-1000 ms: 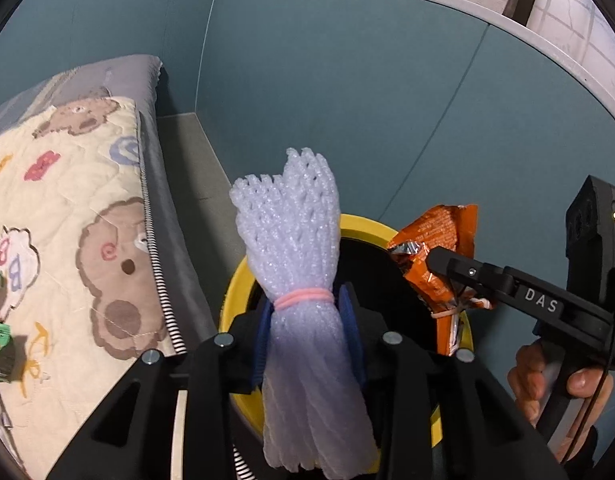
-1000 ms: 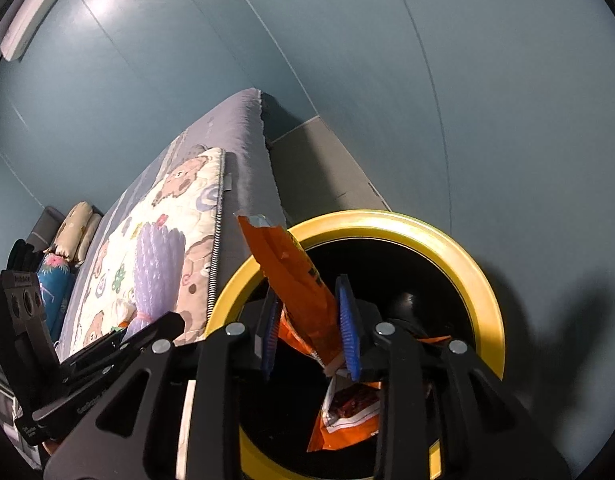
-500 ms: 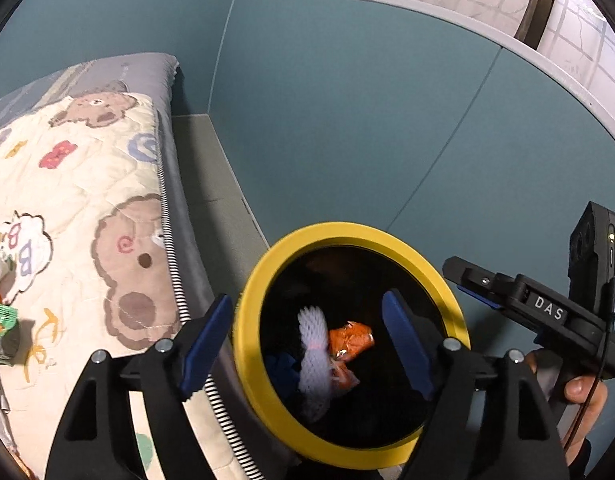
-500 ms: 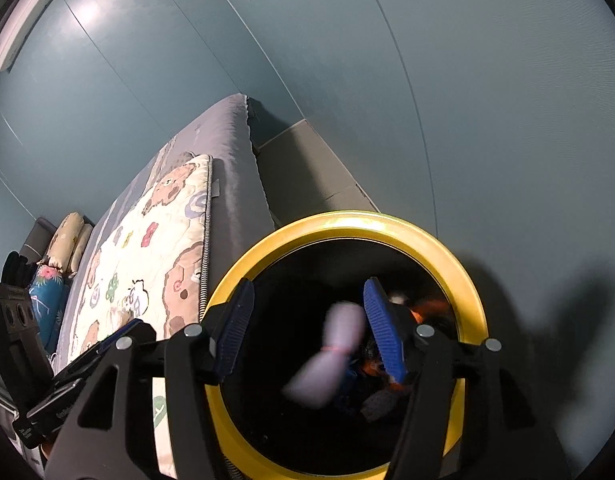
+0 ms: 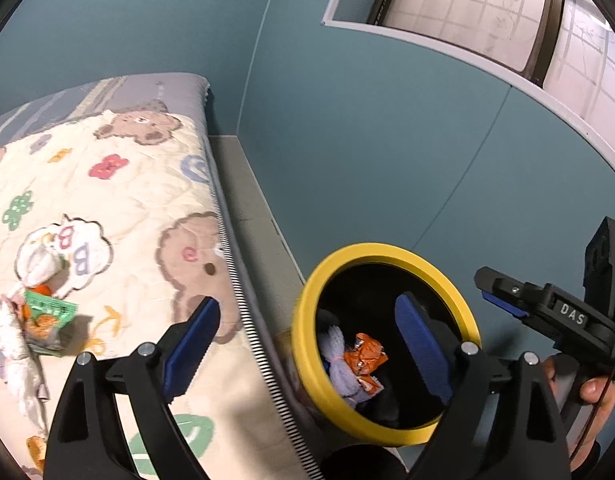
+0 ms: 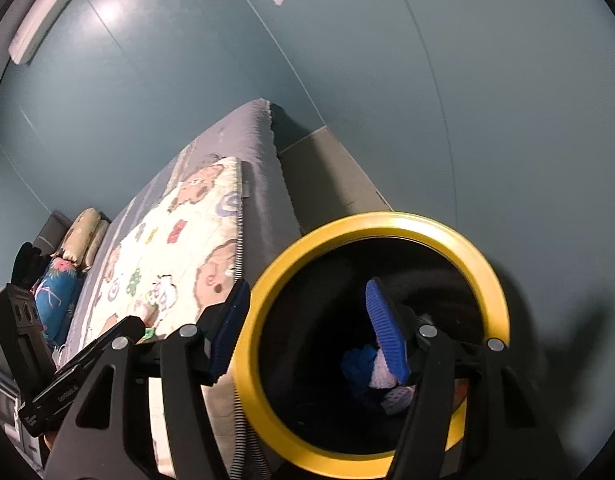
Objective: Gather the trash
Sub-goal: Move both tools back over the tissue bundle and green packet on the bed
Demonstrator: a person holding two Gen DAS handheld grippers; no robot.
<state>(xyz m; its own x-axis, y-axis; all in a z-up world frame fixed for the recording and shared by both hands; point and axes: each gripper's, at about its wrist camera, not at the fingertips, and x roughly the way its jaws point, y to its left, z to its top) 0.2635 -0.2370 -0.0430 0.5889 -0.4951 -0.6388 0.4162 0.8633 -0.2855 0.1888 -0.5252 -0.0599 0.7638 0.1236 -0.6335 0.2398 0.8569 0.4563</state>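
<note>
Beside a quilted bed (image 5: 107,208) against teal walls, a yellow-rimmed bin (image 5: 381,250) is seen below both wide-open, empty grippers, left (image 5: 307,344) and right (image 6: 307,332); foam netting (image 5: 341,364) lies inside.

The yellow-rimmed bin (image 5: 387,258) gapes open at lower centre. The bed (image 5: 107,208) crowds its left, the wall (image 5: 387,140) its right.

Your left hand-held gripper (image 5: 303,344) is black with blue pads, as is your right hand-held gripper (image 6: 307,328). At 5 o'clock in the left view the bin (image 5: 387,254) shows a yellow rim and black inside, holding a lilac foam net (image 5: 339,360) and an orange wrapper (image 5: 365,354). At 9 o'clock the cream quilt (image 5: 119,216) carries brown bears; a green-and-orange packet (image 5: 47,314) lies on it. The walls (image 5: 347,120) are teal.
</note>
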